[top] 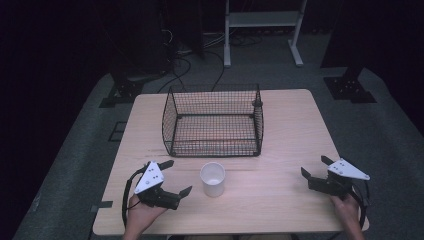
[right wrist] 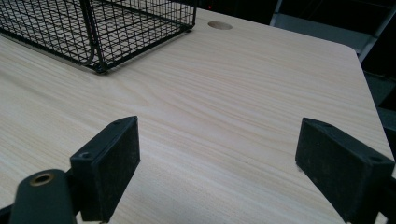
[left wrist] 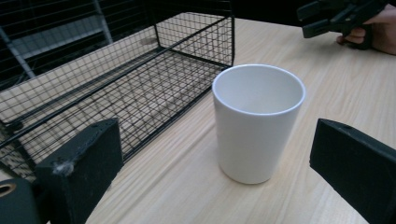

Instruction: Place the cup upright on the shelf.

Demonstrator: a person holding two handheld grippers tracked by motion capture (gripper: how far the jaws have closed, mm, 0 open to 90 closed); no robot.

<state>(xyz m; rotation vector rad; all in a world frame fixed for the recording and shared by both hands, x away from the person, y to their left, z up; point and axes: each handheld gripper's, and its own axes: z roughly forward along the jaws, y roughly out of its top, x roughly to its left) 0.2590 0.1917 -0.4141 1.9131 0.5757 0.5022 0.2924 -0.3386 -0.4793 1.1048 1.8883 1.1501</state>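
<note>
My left gripper (top: 176, 176) has its jaws spread wide with nothing between them; in the left gripper view the white cup (left wrist: 257, 121) stands upright just ahead of the gap, untouched. My right gripper (top: 314, 167) is equally wide open and holds nothing, well apart from the cup on its far side. The cup (top: 213, 179) sits on the wooden table (top: 285, 125), just in front of the black wire basket (top: 214, 121), near its front wall.
</note>
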